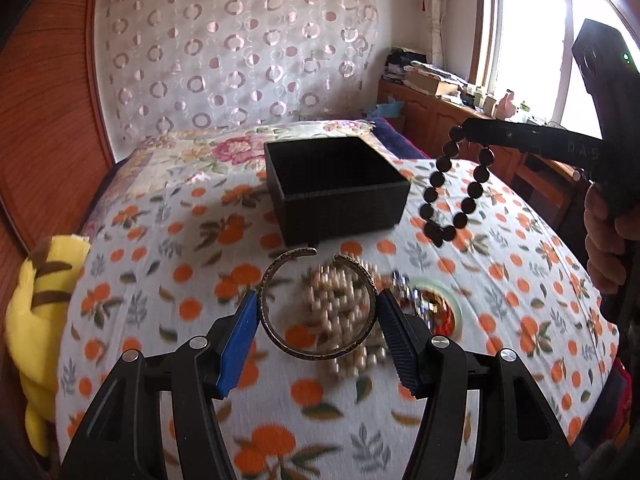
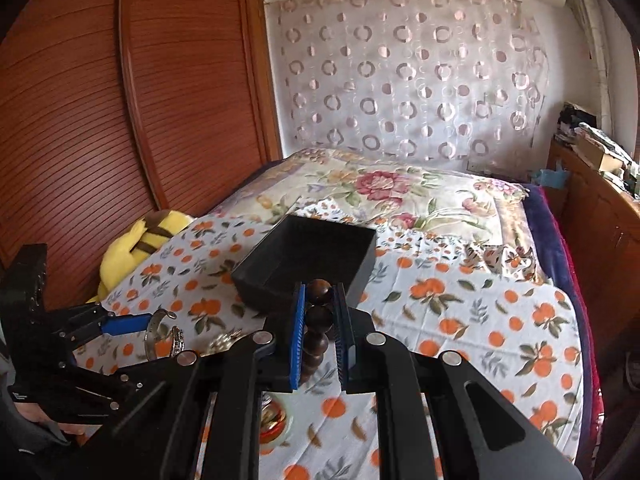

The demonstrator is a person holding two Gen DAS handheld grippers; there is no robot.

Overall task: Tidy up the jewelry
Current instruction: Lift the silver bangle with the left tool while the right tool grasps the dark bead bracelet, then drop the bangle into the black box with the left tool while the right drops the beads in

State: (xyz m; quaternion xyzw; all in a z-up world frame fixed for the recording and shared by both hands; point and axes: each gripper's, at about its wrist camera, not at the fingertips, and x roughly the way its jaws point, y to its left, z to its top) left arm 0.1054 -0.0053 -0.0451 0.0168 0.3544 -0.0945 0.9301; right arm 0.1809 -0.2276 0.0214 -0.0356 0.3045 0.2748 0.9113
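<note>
My left gripper (image 1: 318,312) is shut on a bronze open bangle (image 1: 280,338), held above a blurred heap of jewelry (image 1: 352,320) on the orange-print cloth. My right gripper (image 2: 319,332) is shut on a dark wooden bead bracelet (image 2: 318,322); in the left wrist view the bracelet (image 1: 460,192) hangs from the right gripper (image 1: 472,130), just right of the black open box (image 1: 340,204). The box (image 2: 304,264) lies just beyond the right fingertips. The left gripper with the bangle (image 2: 154,326) shows at lower left in the right wrist view.
A yellow plush toy (image 1: 40,308) lies at the bed's left edge by a wooden wardrobe (image 2: 120,120). A wooden cabinet (image 1: 440,120) with clutter stands under the window on the right. A floral blanket (image 2: 400,192) lies beyond the box.
</note>
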